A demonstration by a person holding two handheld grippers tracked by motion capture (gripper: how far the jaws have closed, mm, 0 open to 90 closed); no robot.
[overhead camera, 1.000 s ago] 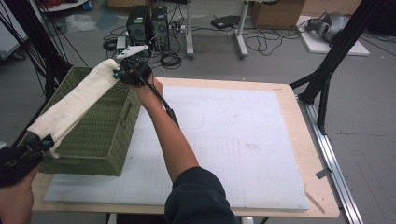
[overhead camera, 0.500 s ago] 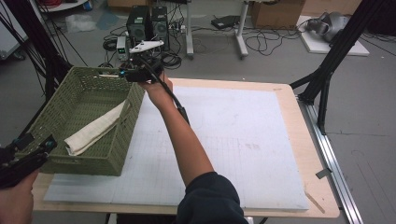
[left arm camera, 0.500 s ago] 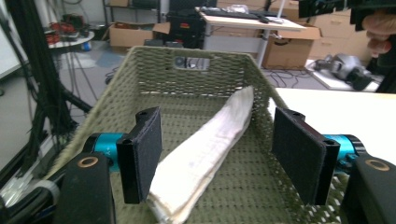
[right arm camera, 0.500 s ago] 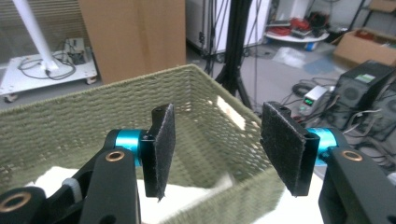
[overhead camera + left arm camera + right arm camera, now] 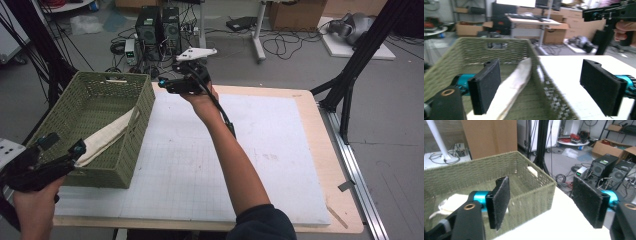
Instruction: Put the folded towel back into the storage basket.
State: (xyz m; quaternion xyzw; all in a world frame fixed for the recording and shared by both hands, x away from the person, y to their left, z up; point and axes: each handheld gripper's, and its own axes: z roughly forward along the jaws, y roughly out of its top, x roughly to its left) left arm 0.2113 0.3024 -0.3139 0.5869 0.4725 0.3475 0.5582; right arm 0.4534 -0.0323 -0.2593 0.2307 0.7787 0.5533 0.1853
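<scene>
A long cream cloth [image 5: 107,136] lies slantwise inside the green woven basket [image 5: 141,131], one end resting up on the near right wall. My left gripper [image 5: 65,144] hovers open just outside the basket's near corner, close to the cloth's lower end, holding nothing. In the left gripper view the cloth [image 5: 514,83] runs between the spread jaws of the gripper [image 5: 544,87] over the basket [image 5: 486,48]. My right gripper [image 5: 167,86] is raised beside the basket's far right corner, open and empty. In the right gripper view its open jaws [image 5: 544,202] frame the basket [image 5: 531,192], with the cloth [image 5: 451,200] inside.
The basket stands on the left end of a white gridded mat [image 5: 260,150] on a wooden table [image 5: 345,200]. Computer towers [image 5: 160,25], cables and a cardboard box [image 5: 295,12] sit on the floor beyond. Black frame struts [image 5: 350,85] rise at the right.
Both grippers held the cloth stretched over the basket, then let it go; it dropped inside. The right gripper has drawn back to the right, the left toward the near corner.
</scene>
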